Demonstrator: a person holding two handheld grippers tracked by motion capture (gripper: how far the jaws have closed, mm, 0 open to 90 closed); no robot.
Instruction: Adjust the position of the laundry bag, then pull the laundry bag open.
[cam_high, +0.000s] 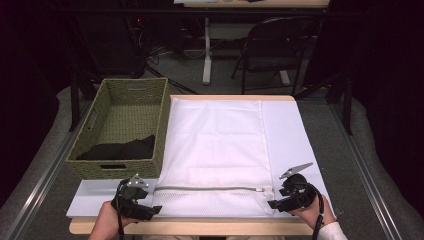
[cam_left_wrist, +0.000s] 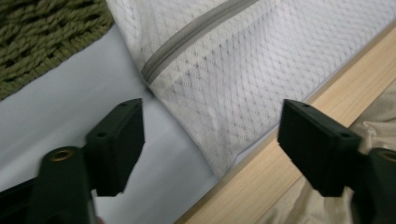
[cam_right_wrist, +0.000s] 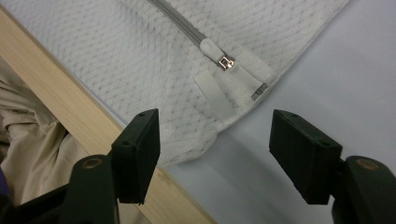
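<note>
Currently both grippers' jaws stand spread wide over the mesh laundry bag (cam_high: 215, 150) corners, gripping nothing.

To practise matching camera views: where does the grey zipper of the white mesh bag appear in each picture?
High view: the zipper runs across the near end of the mesh bag, low centre.
Left gripper view: its closed end sits upper centre, running to the top edge.
Right gripper view: top centre, ending at the metal pull.
Shared landmark: the table's wooden edge.
</note>
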